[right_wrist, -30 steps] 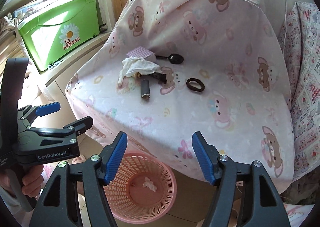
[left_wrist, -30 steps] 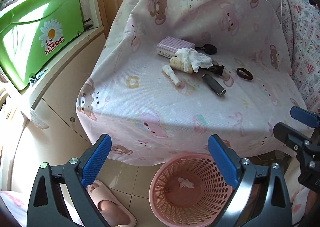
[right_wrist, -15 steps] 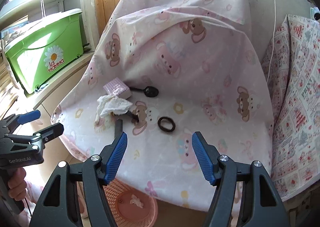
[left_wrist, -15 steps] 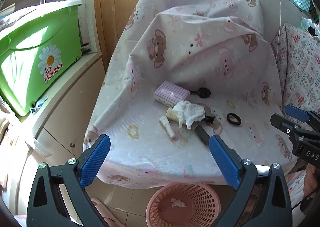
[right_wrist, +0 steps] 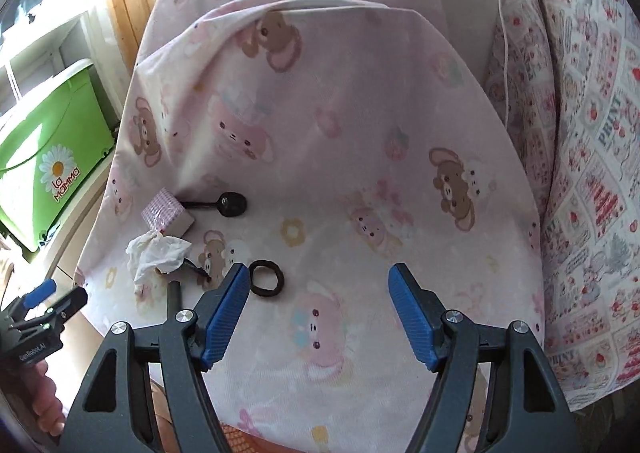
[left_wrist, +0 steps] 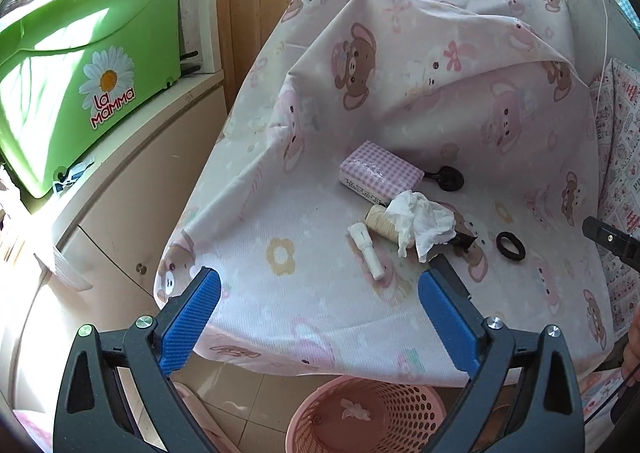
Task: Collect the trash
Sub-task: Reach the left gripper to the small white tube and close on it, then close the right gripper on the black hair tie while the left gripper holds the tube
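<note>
A crumpled white tissue (left_wrist: 424,221) (right_wrist: 158,253) lies on the bear-print pink sheet (left_wrist: 320,245), draped over a cream thread spool (left_wrist: 382,223). Below the sheet's front edge stands a pink mesh basket (left_wrist: 404,405) with a tissue scrap (left_wrist: 354,409) inside. My left gripper (left_wrist: 320,293) hovers open and empty in front of the sheet, short of the tissue. My right gripper (right_wrist: 320,277) hangs over the sheet, right of the tissue and next to a black hair tie (right_wrist: 266,278). Its jaws are opening with nothing between them.
Around the tissue lie a pink checked box (left_wrist: 380,175), a white tube (left_wrist: 366,249), a dark cylinder (right_wrist: 174,293) and a black spoon-like thing (right_wrist: 232,205). A green bin (left_wrist: 72,73) sits on a cabinet at left. A patterned cushion (right_wrist: 580,173) borders the right.
Both grippers rose and moved in from the basket toward the sheet. The right one swung right, past the tissue, and rolled. The basket slid to the bottom edge of both views.
</note>
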Action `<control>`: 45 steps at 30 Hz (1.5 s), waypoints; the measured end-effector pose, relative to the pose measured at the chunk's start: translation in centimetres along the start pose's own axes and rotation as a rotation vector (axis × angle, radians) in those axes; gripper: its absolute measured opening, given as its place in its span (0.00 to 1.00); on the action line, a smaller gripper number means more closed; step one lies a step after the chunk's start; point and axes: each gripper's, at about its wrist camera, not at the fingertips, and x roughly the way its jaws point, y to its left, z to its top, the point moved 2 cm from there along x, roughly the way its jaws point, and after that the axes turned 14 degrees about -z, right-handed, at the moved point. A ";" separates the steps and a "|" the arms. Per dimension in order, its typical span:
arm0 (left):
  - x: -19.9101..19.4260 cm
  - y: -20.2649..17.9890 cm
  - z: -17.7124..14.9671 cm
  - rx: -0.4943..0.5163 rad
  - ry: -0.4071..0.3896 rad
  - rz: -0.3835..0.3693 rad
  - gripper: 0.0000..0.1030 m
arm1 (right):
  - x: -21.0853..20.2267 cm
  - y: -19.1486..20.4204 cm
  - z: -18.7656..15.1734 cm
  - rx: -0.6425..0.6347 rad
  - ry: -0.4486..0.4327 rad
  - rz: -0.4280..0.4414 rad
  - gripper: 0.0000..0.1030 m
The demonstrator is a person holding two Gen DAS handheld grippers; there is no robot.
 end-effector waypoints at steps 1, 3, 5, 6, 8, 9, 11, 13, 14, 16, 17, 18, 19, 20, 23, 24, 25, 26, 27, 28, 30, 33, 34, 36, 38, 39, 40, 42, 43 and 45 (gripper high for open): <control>0.0 0.1 0.1 -0.001 -0.002 0.003 0.95 | 0.1 -0.2 0.1 0.008 -0.002 -0.011 0.72; -0.1 0.3 0.1 -0.005 -0.010 0.009 0.95 | 0.3 -0.5 0.2 0.010 -0.004 -0.019 0.72; -0.3 0.5 0.2 0.000 -0.020 0.023 0.95 | 0.3 -0.3 0.3 -0.004 -0.011 -0.025 0.72; -0.4 0.5 0.2 0.000 -0.028 0.017 0.95 | 0.2 -0.2 0.3 -0.012 -0.016 -0.027 0.72; -0.6 0.5 0.4 -0.005 -0.040 -0.016 0.96 | 0.0 0.1 0.3 -0.025 -0.024 -0.025 0.72; -0.6 0.4 0.4 -0.005 -0.039 -0.026 0.97 | -0.1 0.3 0.2 -0.032 -0.026 -0.025 0.72; -0.4 0.1 0.3 0.004 -0.029 -0.033 0.98 | -0.1 0.6 0.0 -0.045 -0.028 -0.025 0.72; 0.1 -0.2 -0.1 0.019 -0.009 -0.036 0.98 | -0.2 0.9 -0.1 -0.055 -0.026 -0.018 0.72; 0.4 -0.4 -0.3 0.026 0.002 -0.036 0.98 | -0.1 1.0 -0.1 -0.060 -0.027 -0.016 0.72; 1.2 -0.8 -0.6 0.044 0.026 -0.035 0.97 | 0.0 1.3 -0.3 -0.067 -0.026 -0.020 0.72; 1.7 -1.0 -0.6 0.053 0.037 -0.038 0.96 | 0.1 1.3 -0.3 -0.070 -0.022 -0.021 0.72; 2.1 -1.2 -0.6 0.062 0.044 -0.043 0.94 | 0.3 1.4 -0.3 -0.071 -0.017 -0.021 0.72; 2.6 -1.4 -0.6 0.072 0.052 -0.047 0.87 | 0.4 1.5 -0.4 -0.069 -0.012 -0.020 0.72; 3.1 -1.5 -0.6 0.079 0.062 -0.048 0.83 | 0.5 1.5 -0.3 -0.066 -0.008 -0.020 0.72; 4.8 -1.6 -0.4 0.064 0.092 -0.072 0.61 | 0.7 1.6 -0.3 -0.064 -0.004 -0.019 0.72; 5.2 -1.7 -0.3 0.053 0.100 -0.095 0.55 | 0.7 1.7 -0.3 -0.067 -0.004 -0.020 0.72; 5.6 -1.8 -0.1 0.045 0.106 -0.113 0.50 | 0.8 1.7 -0.2 -0.070 -0.006 -0.022 0.72; 6.0 -2.0 0.0 0.047 0.110 -0.114 0.48 | 0.8 1.8 -0.2 -0.072 -0.007 -0.024 0.72; 6.4 -2.2 0.0 0.062 0.115 -0.099 0.46 | 0.8 1.8 -0.2 -0.073 -0.007 -0.027 0.72; 6.8 -2.4 0.0 0.081 0.118 -0.077 0.44 | 0.9 1.8 -0.1 -0.074 -0.006 -0.029 0.72; 7.9 -2.6 -0.1 0.107 0.134 -0.020 0.40 | 1.0 1.6 0.0 -0.068 -0.004 -0.029 0.72; 8.0 -2.3 0.2 0.059 0.138 -0.016 0.37 | 1.2 1.0 0.4 -0.044 0.005 -0.028 0.72; 8.0 -2.2 0.3 0.051 0.137 -0.029 0.31 | 1.3 0.8 0.5 -0.034 0.008 -0.027 0.72; 8.0 -1.9 0.3 0.057 0.139 -0.007 0.17 | 1.5 0.3 0.6 -0.013 0.013 -0.031 0.72; 8.0 -1.6 0.3 0.043 0.139 -0.009 0.08 | 1.6 0.0 0.7 0.000 0.016 -0.034 0.72; 7.8 -1.3 0.3 0.022 0.140 -0.023 0.08 | 1.6 -0.1 0.8 0.001 0.015 -0.039 0.72; 7.5 -1.1 0.3 0.003 0.136 -0.034 0.08 | 1.7 -0.2 0.8 -0.001 0.011 -0.048 0.72; 6.7 -0.9 0.3 -0.005 0.122 -0.049 0.08 | 1.6 -0.2 1.0 -0.007 -0.001 -0.066 0.72; 6.2 -0.8 0.3 0.003 0.113 -0.050 0.08 | 1.5 -0.2 1.0 -0.008 -0.003 -0.066 0.72; 5.2 -0.7 0.3 0.014 0.093 -0.046 0.08 | 1.4 -0.1 1.1 -0.006 -0.003 -0.052 0.72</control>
